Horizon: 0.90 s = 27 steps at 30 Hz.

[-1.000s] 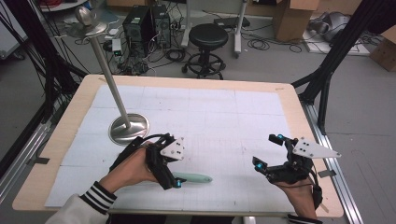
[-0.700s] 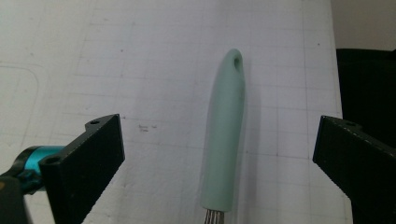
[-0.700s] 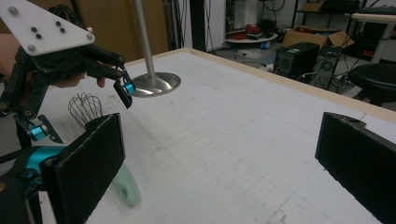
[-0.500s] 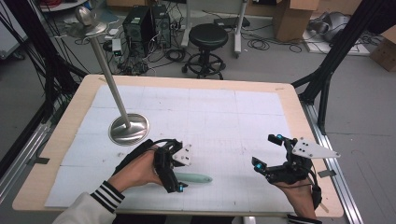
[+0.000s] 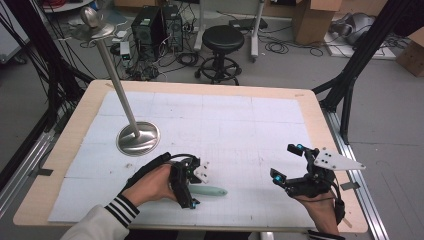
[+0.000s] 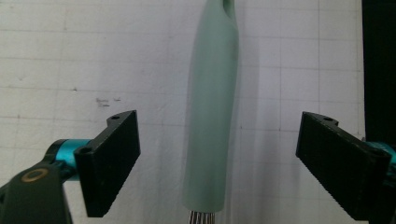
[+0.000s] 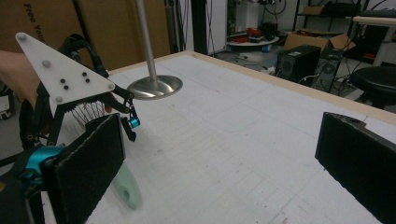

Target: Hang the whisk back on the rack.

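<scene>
Starting at the left, we see the stand (image 5: 137, 137) on the table (image 5: 300, 107), then our left gripper (image 5: 186, 186) lowered since a second ago over the whisk (image 5: 210, 190). Its green handle (image 6: 210, 121) lies between the jaws, which have just been closing, untouched. Our right gripper (image 5: 290, 162) hangs wide open, empty.

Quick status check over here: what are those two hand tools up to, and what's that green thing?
Left tool open, just been closing around the pale green handle, pads not touching. Handle flat on table, wire bristles at its near end. Right tool open, nothing between. Nothing in the way.
</scene>
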Motion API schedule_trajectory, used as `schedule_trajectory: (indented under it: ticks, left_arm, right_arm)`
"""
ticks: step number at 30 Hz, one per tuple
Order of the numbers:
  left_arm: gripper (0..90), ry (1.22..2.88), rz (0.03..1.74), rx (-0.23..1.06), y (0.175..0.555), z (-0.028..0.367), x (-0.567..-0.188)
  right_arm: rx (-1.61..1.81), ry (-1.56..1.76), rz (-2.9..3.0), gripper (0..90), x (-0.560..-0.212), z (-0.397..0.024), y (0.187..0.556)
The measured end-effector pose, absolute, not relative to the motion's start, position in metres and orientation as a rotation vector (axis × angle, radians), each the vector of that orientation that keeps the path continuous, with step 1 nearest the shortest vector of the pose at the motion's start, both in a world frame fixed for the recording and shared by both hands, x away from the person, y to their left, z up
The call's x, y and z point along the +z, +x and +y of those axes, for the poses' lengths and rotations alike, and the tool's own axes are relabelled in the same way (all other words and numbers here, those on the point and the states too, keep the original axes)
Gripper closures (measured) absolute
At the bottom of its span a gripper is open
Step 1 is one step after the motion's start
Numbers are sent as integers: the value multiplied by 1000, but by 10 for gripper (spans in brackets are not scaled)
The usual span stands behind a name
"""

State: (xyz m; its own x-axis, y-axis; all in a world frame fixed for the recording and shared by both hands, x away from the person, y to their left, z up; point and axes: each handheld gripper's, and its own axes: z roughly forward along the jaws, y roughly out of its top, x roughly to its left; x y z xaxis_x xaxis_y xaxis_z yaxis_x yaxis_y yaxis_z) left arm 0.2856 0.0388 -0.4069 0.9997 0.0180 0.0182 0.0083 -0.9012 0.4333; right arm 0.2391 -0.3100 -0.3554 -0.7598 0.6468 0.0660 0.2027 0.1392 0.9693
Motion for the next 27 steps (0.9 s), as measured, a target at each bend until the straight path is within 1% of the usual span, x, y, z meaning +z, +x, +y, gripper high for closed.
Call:
schedule_trajectory:
  ticks: [2,7,12,18,21,27]
  left_arm:
    - [174,2696,22,19,287,39,-408]
    - [286,2704,8,-9,287,39,-408]
    - [372,2728,7,-23,287,38,-411]
    - [440,2744,7,-31,289,37,-413]
    - [448,2752,24,-19,289,37,-413]
    - [533,2758,34,-30,290,37,-413]
  right_arm:
    - [1664,810,2050,3,-355,-311,239]
    - [1667,809,2050,3,-355,-311,239]
    - [1669,812,2053,3,-355,-310,239]
    - [1671,813,2055,3,-356,-310,239]
    - [1670,808,2055,3,-356,-309,240]
    - [1674,812,2059,3,-357,-309,240]
